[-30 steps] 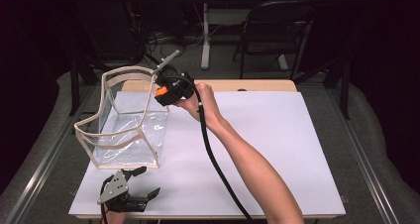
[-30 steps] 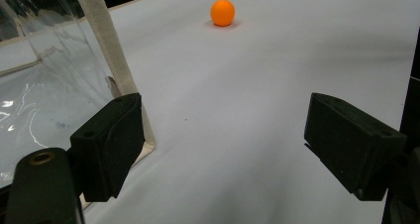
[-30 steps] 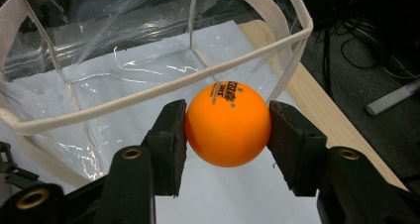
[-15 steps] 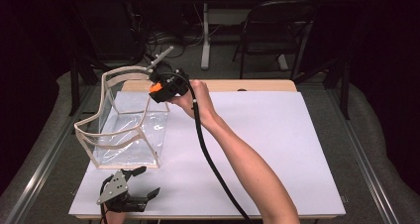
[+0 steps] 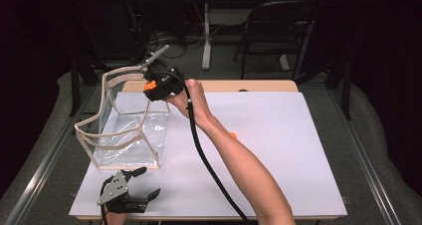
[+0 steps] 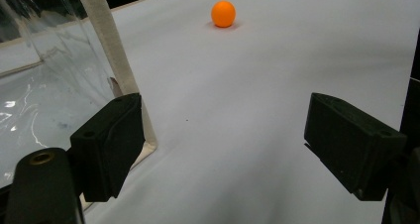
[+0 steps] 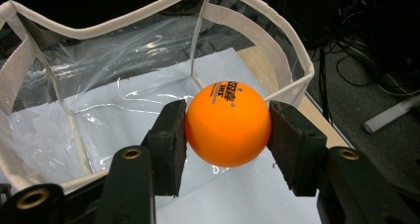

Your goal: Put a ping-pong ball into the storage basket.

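The right hand-held gripper [image 7: 228, 127] is clamped on an orange ball [image 7: 228, 123], both pads pressing its sides. In the high view this hand-held gripper [image 5: 160, 83] sits in the upper left of the frame, over the far right corner of a clear plastic bag [image 5: 124, 130] with white cloth edging. In the right gripper view the ball hangs above the bag's open mouth [image 7: 148, 21]. The left hand-held gripper [image 5: 130, 195] rests at the lower left of the white worktop [image 5: 298, 150], near the bag's front corner, jaws spread wide with nothing between them. A second orange ball [image 6: 223, 13] lies on the worktop, well apart from the bag.
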`<move>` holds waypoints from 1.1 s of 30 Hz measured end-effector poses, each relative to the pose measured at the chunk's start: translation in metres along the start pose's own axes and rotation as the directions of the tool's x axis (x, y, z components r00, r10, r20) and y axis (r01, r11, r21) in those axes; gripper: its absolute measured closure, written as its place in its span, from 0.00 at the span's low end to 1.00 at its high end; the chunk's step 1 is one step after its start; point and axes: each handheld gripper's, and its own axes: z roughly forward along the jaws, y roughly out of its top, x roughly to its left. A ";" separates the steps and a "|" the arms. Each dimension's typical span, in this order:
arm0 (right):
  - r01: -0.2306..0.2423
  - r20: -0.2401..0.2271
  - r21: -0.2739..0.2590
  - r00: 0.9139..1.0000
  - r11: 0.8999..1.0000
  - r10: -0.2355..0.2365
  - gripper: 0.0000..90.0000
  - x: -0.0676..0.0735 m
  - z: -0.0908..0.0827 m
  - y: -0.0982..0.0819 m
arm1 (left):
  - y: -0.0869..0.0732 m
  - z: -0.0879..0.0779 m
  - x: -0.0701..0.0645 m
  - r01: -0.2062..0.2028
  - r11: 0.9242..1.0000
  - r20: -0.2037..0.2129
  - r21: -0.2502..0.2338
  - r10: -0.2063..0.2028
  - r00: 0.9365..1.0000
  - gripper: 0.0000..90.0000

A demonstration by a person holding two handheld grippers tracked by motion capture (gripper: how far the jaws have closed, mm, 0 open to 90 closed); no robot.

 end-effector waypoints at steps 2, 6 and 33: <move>0.001 -0.001 -0.004 1.000 1.000 -0.001 0.56 0.001 0.001 0.001 | 0.000 0.000 0.000 -0.001 1.000 0.001 0.001 0.001 1.000 0.18; 0.002 -0.001 -0.010 1.000 1.000 -0.002 0.56 0.004 0.003 0.003 | 0.000 0.000 0.000 -0.001 1.000 0.000 0.000 0.001 1.000 0.18; 0.010 -0.003 -0.062 1.000 0.998 -0.010 0.56 0.016 0.019 0.007 | 0.000 0.000 0.001 0.005 1.000 0.001 -0.002 -0.005 1.000 0.18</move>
